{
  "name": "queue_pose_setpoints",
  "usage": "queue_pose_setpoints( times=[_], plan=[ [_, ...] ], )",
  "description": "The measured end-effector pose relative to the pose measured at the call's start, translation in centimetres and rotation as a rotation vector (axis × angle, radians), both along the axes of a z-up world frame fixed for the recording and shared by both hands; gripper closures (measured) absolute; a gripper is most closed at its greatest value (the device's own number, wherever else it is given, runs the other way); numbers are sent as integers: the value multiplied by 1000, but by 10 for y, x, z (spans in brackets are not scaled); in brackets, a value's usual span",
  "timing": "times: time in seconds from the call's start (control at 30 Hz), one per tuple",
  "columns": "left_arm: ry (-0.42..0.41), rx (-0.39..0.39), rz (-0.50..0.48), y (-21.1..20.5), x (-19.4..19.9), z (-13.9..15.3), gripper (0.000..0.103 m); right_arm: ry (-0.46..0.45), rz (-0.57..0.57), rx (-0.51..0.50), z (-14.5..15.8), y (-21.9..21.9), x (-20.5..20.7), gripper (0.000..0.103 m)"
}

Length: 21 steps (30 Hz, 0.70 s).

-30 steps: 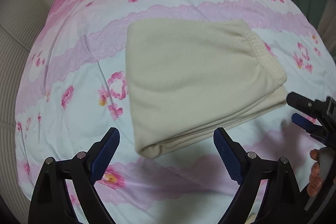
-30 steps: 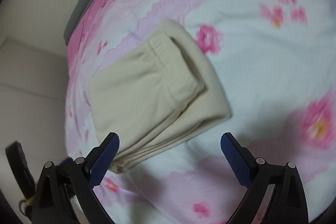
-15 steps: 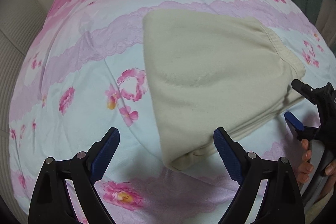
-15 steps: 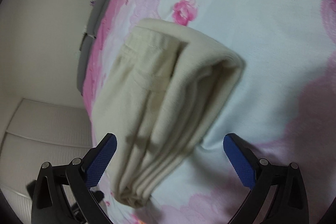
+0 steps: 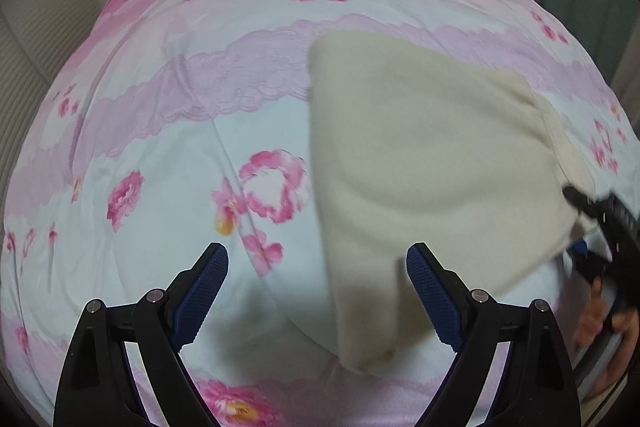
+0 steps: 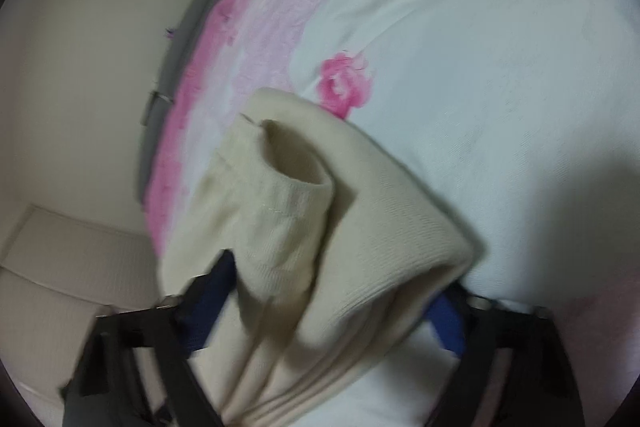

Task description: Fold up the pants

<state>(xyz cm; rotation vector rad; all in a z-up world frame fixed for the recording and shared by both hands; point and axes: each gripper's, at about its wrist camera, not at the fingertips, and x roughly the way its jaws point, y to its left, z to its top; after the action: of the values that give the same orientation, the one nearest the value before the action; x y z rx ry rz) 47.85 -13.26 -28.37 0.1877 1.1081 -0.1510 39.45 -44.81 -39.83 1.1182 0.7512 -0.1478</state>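
The cream pants point(image 5: 424, 163) lie folded in a thick bundle on the flowered bedsheet point(image 5: 168, 163), toward its right side. The right gripper point(image 6: 332, 291) straddles the bundle's layered end, fingers either side; whether it pinches yet I cannot tell. The left gripper point(image 5: 316, 287) hangs open over the near corner. Judging by this, the final fold or lift is in hand: next, close firmly on all layers. A second ago both grippers stood clear of the cloth

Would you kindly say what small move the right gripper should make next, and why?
Probably close the right gripper on the folded cream pants: the stacked layers already sit between its jaws, which look not yet clamped, while the left gripper is open with only a corner between its fingers.
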Motion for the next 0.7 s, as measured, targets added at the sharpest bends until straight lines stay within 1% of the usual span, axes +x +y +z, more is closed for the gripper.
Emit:
queue_pose_setpoints(
  times=[0.03, 0.13, 0.17, 0.2, 0.3, 0.37, 0.47, 0.53, 0.6, 0.7],
  plan=[
    [0, -2, 5, 2, 2, -1, 12, 9, 8, -23, 0, 1, 0, 40],
    [11, -29, 0, 7, 15, -5, 12, 11, -3, 8, -2, 0, -4, 47],
    [14, -39, -6, 8, 22, -6, 12, 18, 2, 1, -1, 0, -3, 48],
    [16, -53, -12, 9, 27, -7, 12, 26, 8, -15, 2, 1, 0, 49],
    [60, -157, -29, 13, 54, -13, 12, 42, 19, -42, 3, 1, 4, 49],
    [73, -194, -44, 10, 69, -16, 12, 44, 23, -41, 2, -1, 2, 50],
    [84, -233, -97, -2, 90, -21, 12, 60, 32, -71, 3, 0, 5, 51],
    [103, -261, -131, -12, 104, -26, 11, 68, 26, -72, 6, 4, 16, 51],
    [120, -277, -139, -17, 115, -31, 11, 72, 26, -77, 6, 4, 18, 51],
    [164, -321, -160, -28, 132, -41, 11, 82, 27, -93, 9, 10, 22, 51]
  ],
)
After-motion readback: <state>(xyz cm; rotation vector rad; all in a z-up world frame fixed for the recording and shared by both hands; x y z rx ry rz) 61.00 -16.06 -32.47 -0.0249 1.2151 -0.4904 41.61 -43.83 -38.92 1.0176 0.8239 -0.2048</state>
